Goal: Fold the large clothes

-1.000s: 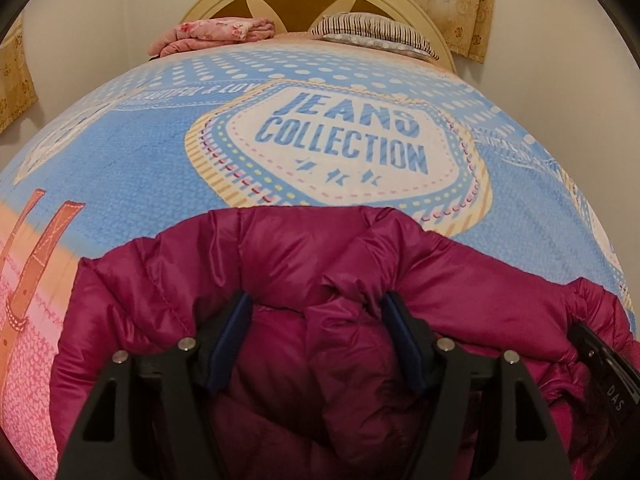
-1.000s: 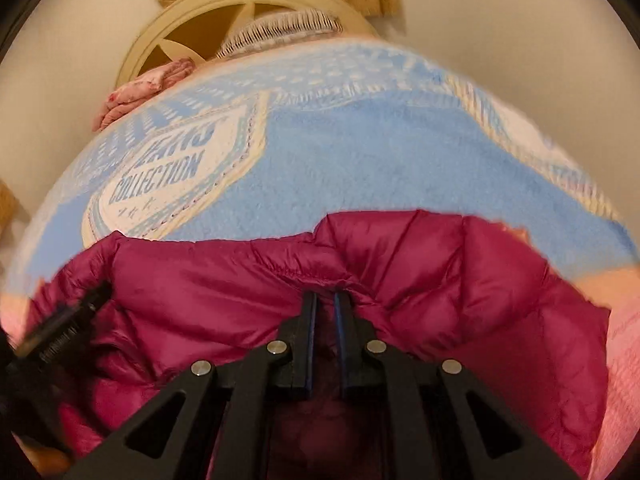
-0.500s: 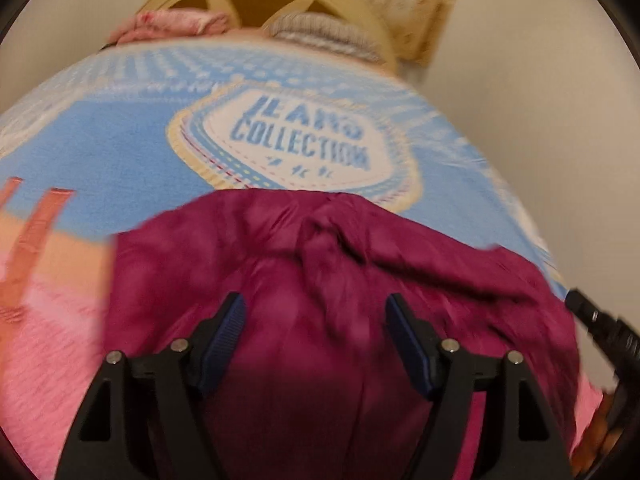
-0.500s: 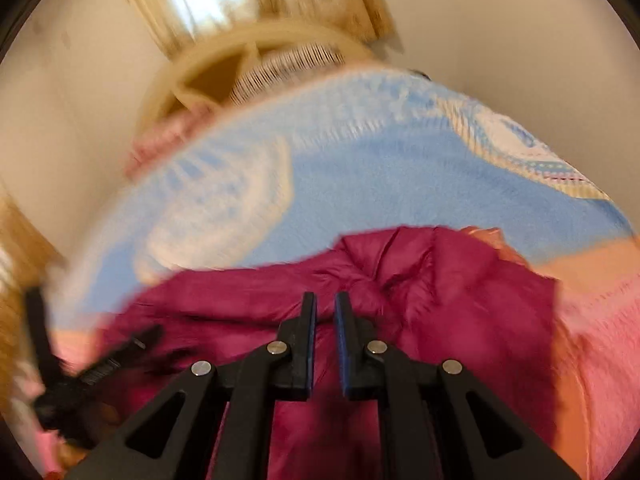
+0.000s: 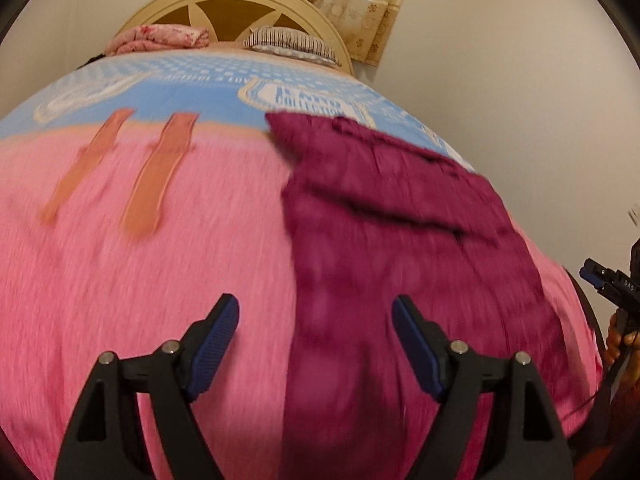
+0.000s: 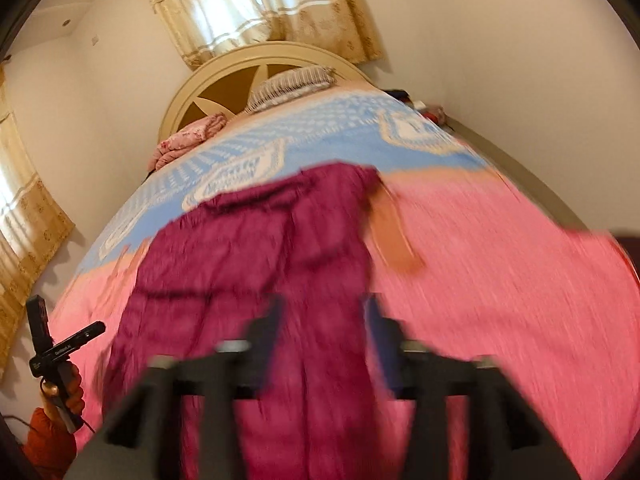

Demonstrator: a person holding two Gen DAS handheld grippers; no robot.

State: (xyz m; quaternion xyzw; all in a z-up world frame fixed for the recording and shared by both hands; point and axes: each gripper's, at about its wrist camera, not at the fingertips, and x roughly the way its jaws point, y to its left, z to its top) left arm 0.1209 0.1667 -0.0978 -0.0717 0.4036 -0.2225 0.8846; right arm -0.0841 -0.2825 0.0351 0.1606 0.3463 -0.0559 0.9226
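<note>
A magenta puffer jacket [image 5: 384, 240] lies folded in a long strip on the bed, from the blue part of the cover down to the near edge; it also shows in the right wrist view [image 6: 256, 272]. My left gripper [image 5: 316, 316] is open and empty, raised above the jacket's left edge and the pink cover. My right gripper [image 6: 324, 316] is open with nothing between its fingers, above the jacket's near end. Both views are motion-blurred.
The bed cover [image 5: 140, 280] is pink near me and blue with a badge print farther off. A folded pink blanket [image 5: 160, 38] and a striped pillow [image 5: 288, 46] lie by the cream headboard [image 5: 232, 4]. Walls stand close on the right; curtains [image 6: 224, 4] hang behind.
Both grippers have pulled back and up from the jacket. The right gripper, shut before, has opened. The jacket now lies long and flat, farther from both cameras.
</note>
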